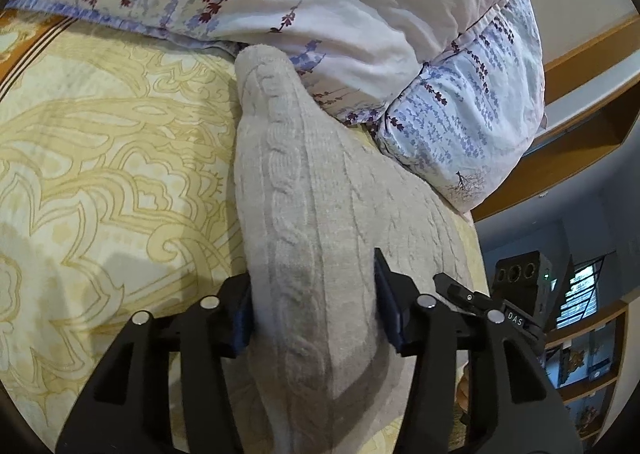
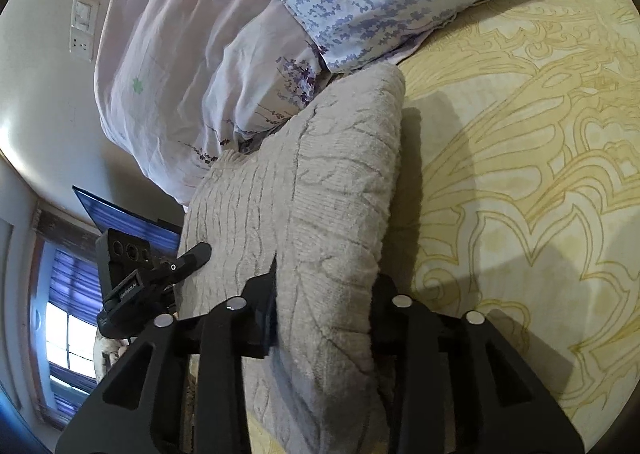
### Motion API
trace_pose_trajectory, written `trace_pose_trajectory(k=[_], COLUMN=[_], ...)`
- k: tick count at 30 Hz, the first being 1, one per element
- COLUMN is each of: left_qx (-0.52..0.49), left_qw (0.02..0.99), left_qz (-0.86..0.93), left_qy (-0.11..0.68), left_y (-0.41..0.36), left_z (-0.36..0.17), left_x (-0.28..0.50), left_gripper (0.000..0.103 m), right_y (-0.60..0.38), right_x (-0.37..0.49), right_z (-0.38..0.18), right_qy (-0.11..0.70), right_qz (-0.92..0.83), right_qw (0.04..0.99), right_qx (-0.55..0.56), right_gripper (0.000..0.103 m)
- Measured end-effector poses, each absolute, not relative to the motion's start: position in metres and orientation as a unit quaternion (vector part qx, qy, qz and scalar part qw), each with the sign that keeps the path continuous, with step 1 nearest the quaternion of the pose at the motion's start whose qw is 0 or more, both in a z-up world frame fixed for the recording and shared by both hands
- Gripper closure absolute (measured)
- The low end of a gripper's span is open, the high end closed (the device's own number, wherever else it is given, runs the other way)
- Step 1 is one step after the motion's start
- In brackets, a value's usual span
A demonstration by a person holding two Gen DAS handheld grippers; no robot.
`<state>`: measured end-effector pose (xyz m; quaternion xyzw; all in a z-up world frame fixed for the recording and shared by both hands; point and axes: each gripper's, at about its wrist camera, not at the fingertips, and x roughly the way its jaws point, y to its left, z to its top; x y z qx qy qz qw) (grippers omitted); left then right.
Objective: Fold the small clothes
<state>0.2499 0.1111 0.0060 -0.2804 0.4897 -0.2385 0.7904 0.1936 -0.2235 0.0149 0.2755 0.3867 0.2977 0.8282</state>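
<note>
A beige cable-knit garment (image 1: 304,214) hangs folded over above a yellow patterned bedsheet (image 1: 100,142). My left gripper (image 1: 314,310) is shut on one side of the knit, cloth bunched between its fingers. My right gripper (image 2: 324,314) is shut on the other side of the same garment (image 2: 320,194). The right gripper's body (image 1: 516,294) shows at the right of the left wrist view, and the left gripper's body (image 2: 136,274) shows at the left of the right wrist view. The garment's lower part is hidden behind the fingers.
A floral white and lilac duvet (image 1: 320,14) is piled at the far side of the bed (image 2: 320,14). A wooden headboard (image 1: 580,54) and shelves (image 1: 580,366) stand at the right. A wall switch (image 2: 84,28) and window (image 2: 68,334) lie to the left.
</note>
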Motion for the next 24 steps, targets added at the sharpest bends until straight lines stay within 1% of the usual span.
trace_pose_trajectory(k=[2, 3, 5, 12, 14, 15, 16, 17, 18, 19, 20, 22, 24], left_qx=[-0.282, -0.282, -0.285, -0.309, -0.305, -0.302, -0.298, -0.296, -0.295, -0.294, -0.295, -0.31, -0.307], left_qw=[0.792, 0.792, 0.792, 0.775, 0.775, 0.776, 0.778, 0.78, 0.783, 0.786, 0.787, 0.782, 0.783], left_qz=[-0.239, -0.24, -0.242, -0.259, -0.259, -0.259, -0.257, -0.254, -0.251, -0.25, -0.25, -0.26, -0.262], left_qy=[0.486, 0.485, 0.483, 0.487, 0.489, 0.489, 0.489, 0.489, 0.486, 0.484, 0.481, 0.474, 0.474], left_y=[0.114, 0.115, 0.118, 0.115, 0.11, 0.107, 0.105, 0.104, 0.103, 0.104, 0.106, 0.111, 0.113], left_z=[0.008, 0.009, 0.009, 0.001, 0.0, 0.0, 0.0, 0.001, 0.002, 0.002, 0.003, 0.004, 0.003], left_x=[0.244, 0.239, 0.229, 0.19, 0.183, 0.181, 0.179, 0.179, 0.178, 0.177, 0.176, 0.172, 0.167], left_gripper=[0.046, 0.045, 0.04, 0.038, 0.039, 0.041, 0.043, 0.048, 0.052, 0.065, 0.075, 0.082, 0.083], right_y=[-0.227, -0.228, -0.232, -0.242, -0.241, -0.241, -0.24, -0.24, -0.24, -0.241, -0.241, -0.239, -0.237], right_x=[0.19, 0.187, 0.182, 0.17, 0.166, 0.165, 0.164, 0.163, 0.162, 0.16, 0.157, 0.149, 0.146], right_z=[0.016, 0.018, 0.018, 0.007, 0.006, 0.004, 0.003, 0.002, 0.001, 0.002, 0.005, 0.015, 0.02], right_qy=[0.385, 0.385, 0.389, 0.401, 0.401, 0.403, 0.405, 0.407, 0.406, 0.401, 0.394, 0.373, 0.366], right_qz=[0.296, 0.298, 0.304, 0.324, 0.325, 0.324, 0.326, 0.328, 0.33, 0.332, 0.332, 0.32, 0.306], right_qw=[0.831, 0.833, 0.831, 0.817, 0.818, 0.817, 0.815, 0.813, 0.812, 0.813, 0.818, 0.839, 0.852], right_qx=[0.271, 0.264, 0.257, 0.257, 0.255, 0.254, 0.255, 0.257, 0.26, 0.26, 0.257, 0.236, 0.217], right_gripper=[0.055, 0.054, 0.043, 0.043, 0.045, 0.047, 0.051, 0.055, 0.063, 0.072, 0.076, 0.078, 0.079])
